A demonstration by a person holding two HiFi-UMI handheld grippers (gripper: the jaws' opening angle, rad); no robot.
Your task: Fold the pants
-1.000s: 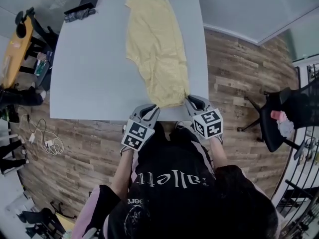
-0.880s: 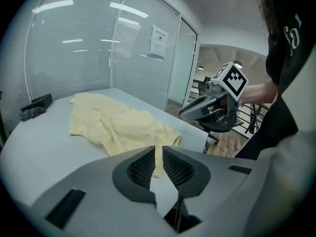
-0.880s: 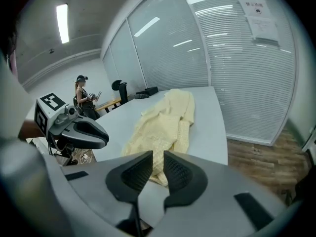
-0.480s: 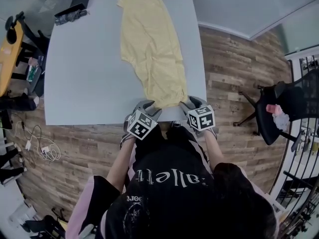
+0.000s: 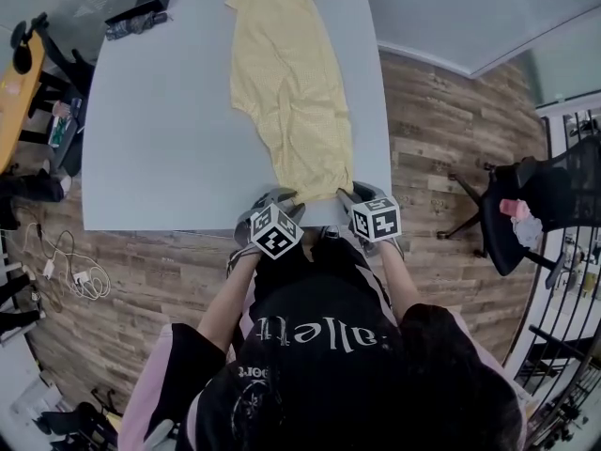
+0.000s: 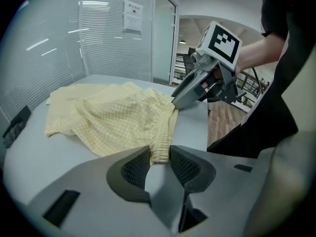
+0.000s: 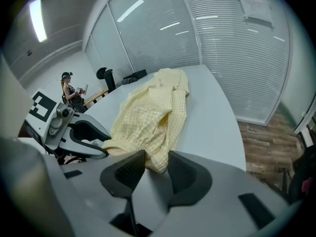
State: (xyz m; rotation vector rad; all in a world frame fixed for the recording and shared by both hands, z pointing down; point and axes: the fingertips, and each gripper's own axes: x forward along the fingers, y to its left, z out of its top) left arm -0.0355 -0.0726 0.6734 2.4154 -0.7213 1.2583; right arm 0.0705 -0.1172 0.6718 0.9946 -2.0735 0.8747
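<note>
Left tool (image 6: 159, 163) and right tool (image 7: 157, 168) each straddle one near corner of the gathered waistband (image 6: 163, 137) of the pants (image 5: 291, 83). Both sets of jaws have just been closing in, yet they stand spread, with cloth lying between the pads and not squeezed flat. One tool at each corner looks chosen so the whole width can be lifted evenly and carried over as one straight edge.

The yellow checked pants lie lengthwise on the grey worktop (image 5: 160, 139), towards its right side, waistband at the near edge by the person and legs running to the far end. That leaves room for a fold away from the body. Black items (image 5: 141, 3) sit at the far left corner, well apart from the cloth. A black chair (image 5: 540, 205) stands off to the right on the wooden floor (image 5: 441, 130).
</note>
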